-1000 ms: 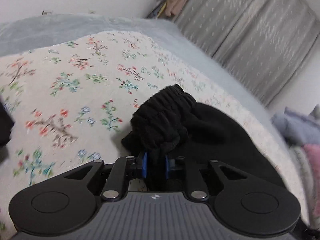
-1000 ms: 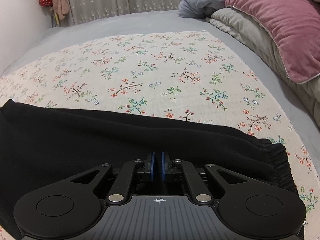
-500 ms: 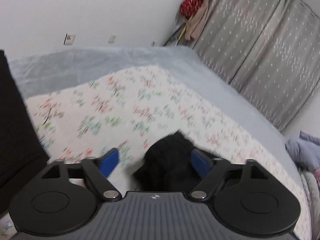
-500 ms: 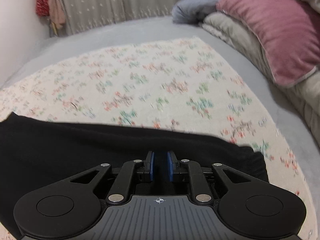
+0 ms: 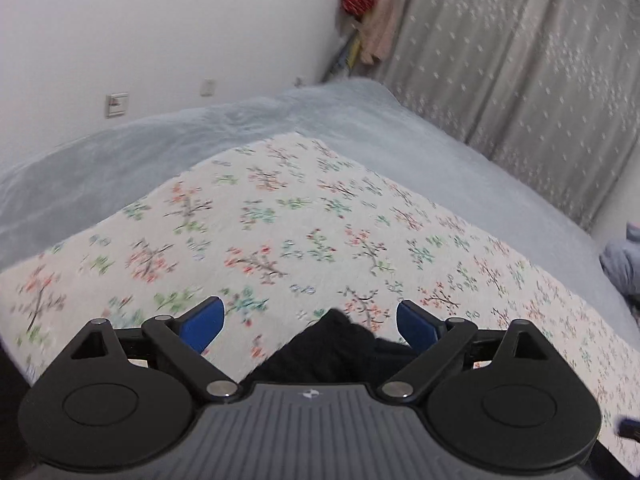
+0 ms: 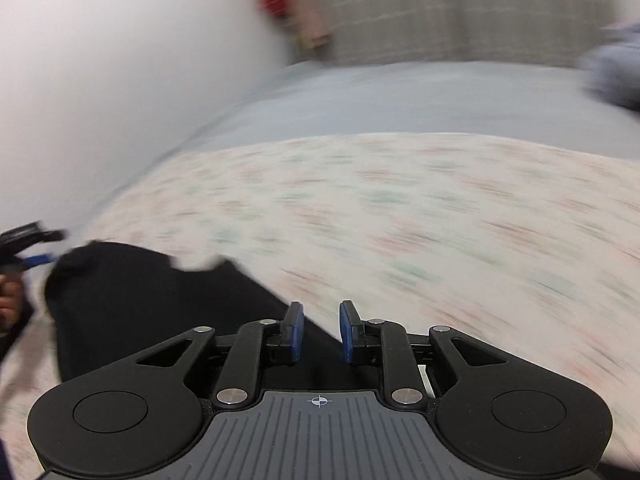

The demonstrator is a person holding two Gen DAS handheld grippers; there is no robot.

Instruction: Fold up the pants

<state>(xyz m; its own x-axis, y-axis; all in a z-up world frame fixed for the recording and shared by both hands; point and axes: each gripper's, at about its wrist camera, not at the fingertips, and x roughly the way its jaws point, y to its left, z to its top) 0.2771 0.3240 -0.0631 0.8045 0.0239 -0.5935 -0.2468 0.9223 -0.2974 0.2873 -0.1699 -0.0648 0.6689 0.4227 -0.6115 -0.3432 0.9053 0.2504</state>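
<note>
Left claw (image 5: pixel 310 322) gapes wide above the black pants (image 5: pixel 336 348); right claw (image 6: pixel 319 332), just opening, grips nothing.

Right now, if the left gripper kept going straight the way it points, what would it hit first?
Probably the bunched black fabric pants, lying just ahead between and below the wide-open left gripper; past them, only the floral-patterned bed cover. Depth is hard to judge.

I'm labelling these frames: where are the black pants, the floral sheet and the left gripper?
black pants (image 6: pixel 140 304): right wrist view, flat middle.
floral sheet (image 5: pixel 280 220): left wrist view, bare centre.
left gripper (image 5: pixel 310 322): left wrist view, between fingertips.
</note>
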